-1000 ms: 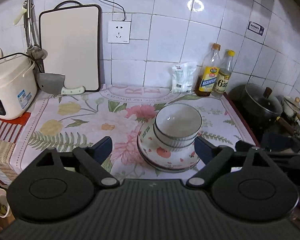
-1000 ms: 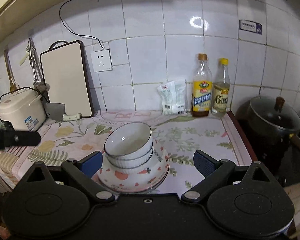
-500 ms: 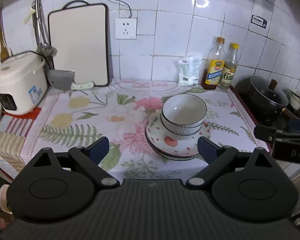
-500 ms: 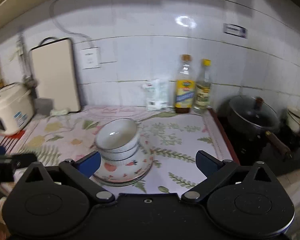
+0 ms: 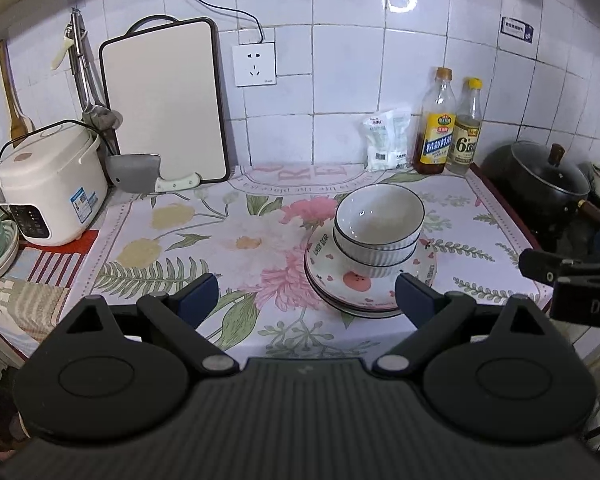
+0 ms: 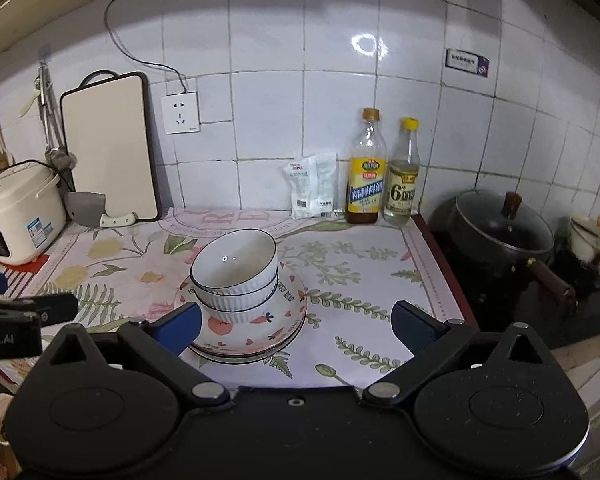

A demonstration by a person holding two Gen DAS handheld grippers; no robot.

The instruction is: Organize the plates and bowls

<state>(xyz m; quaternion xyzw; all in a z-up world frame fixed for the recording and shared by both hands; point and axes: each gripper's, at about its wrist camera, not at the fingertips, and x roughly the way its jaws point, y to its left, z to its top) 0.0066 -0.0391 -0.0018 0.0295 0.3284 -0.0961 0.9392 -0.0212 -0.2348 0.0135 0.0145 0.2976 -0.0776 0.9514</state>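
Observation:
Two white ribbed bowls [image 5: 378, 224] [image 6: 236, 276] with dark rims are nested and sit on a stack of patterned plates [image 5: 356, 284] [image 6: 260, 328] on the flowered counter mat. My left gripper [image 5: 306, 294] is open and empty, held back from the stack near the counter's front edge. The right gripper [image 6: 296, 322] is open too, nothing between its fingers, with its left fingertip in front of the plates' near rim. Each gripper's body shows at the edge of the other's view.
A rice cooker [image 5: 48, 188], a cleaver [image 5: 140, 172] and a cutting board [image 5: 164, 100] stand at the back left. A white packet [image 5: 388, 140] and two bottles [image 5: 452, 132] are against the tiles. A lidded black pot [image 6: 504, 232] sits on the stove to the right.
Both grippers have pulled back and up from the stack, so more of the counter shows. The bowls and plates have not moved.

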